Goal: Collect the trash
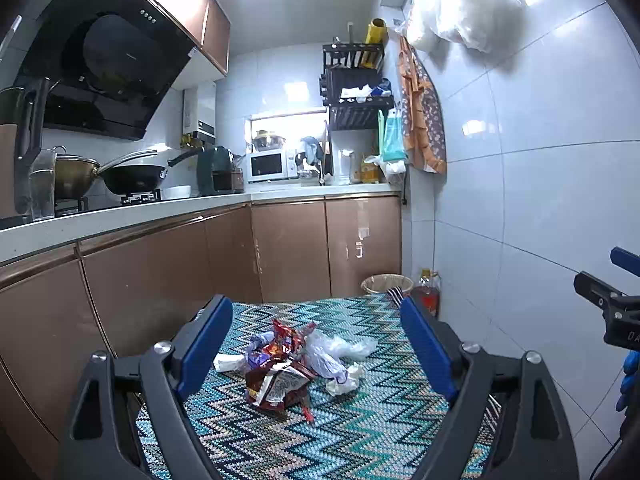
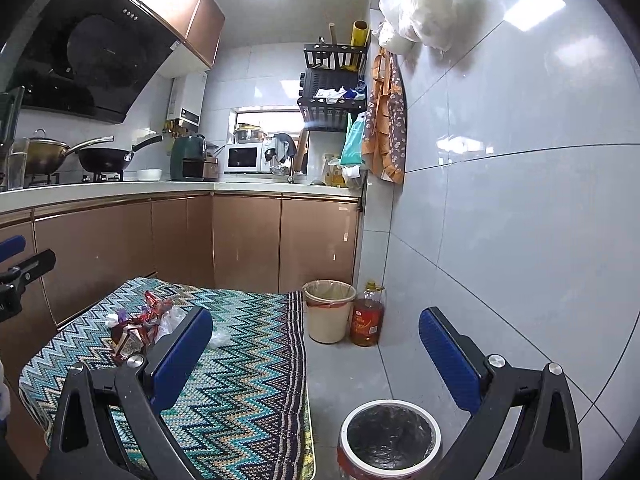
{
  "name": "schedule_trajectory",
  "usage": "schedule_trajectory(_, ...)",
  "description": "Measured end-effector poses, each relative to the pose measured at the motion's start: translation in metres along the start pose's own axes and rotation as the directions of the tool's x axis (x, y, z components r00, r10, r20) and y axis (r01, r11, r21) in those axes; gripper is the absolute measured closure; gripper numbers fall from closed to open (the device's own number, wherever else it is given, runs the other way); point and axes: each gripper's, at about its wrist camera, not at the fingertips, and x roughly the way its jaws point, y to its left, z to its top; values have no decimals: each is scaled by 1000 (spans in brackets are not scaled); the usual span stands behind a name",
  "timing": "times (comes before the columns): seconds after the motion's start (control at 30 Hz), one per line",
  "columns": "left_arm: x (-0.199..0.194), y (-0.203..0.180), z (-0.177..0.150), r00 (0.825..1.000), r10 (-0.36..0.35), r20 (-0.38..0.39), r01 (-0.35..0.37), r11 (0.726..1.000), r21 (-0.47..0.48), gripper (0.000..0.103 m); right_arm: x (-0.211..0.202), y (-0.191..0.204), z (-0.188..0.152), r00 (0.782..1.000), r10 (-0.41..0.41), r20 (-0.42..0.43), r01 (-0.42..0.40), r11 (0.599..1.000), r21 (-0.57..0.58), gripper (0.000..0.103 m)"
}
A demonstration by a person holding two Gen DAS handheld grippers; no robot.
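Observation:
A heap of trash (image 1: 294,364) lies on a zigzag-patterned mat (image 1: 360,432): red snack wrappers, crumpled clear plastic and white paper scraps. My left gripper (image 1: 316,336) is open and hangs above the mat, the heap showing between its blue fingers, nothing held. In the right wrist view the same trash (image 2: 140,326) sits far left on the mat (image 2: 240,380). My right gripper (image 2: 316,344) is open and empty, over the tiled floor beside the mat. A round bin with a black liner (image 2: 390,436) stands just below it. A beige bin with a liner (image 2: 329,310) stands further off.
Brown kitchen cabinets (image 1: 180,264) run along the left and back. A bottle of oil (image 2: 367,316) stands by the white tiled wall (image 2: 520,220) next to the beige bin. The right gripper's body (image 1: 612,304) shows at the right edge of the left wrist view.

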Motion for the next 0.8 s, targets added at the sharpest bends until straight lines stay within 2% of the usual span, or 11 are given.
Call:
schedule_trajectory(0.13, 5, 6, 0, 1000, 11, 8, -11, 1000, -18, 18, 6, 5, 1, 1000, 15, -12, -15, 1000, -14, 0)
schedule_trajectory(0.33, 19, 25, 1, 999, 1, -54, -3, 999, -37, 17, 21, 9, 5, 998, 61, -18, -60, 998, 10, 0)
schedule_trajectory(0.57, 43, 67, -8, 988, 77, -134, -89, 992, -85, 17, 49, 23, 10, 994, 91, -55, -91, 996, 0, 0)
schedule_trajectory(0.7, 60, 92, -23, 973, 107, -203, -127, 988, -87, 18, 72, 34, 10, 982, 153, -114, -152, 988, 21, 0)
schedule_trajectory(0.8, 72, 105, -40, 962, 124, -242, -143, 988, -61, 18, 94, 46, 7, 962, 215, -169, -213, 977, 32, 0)
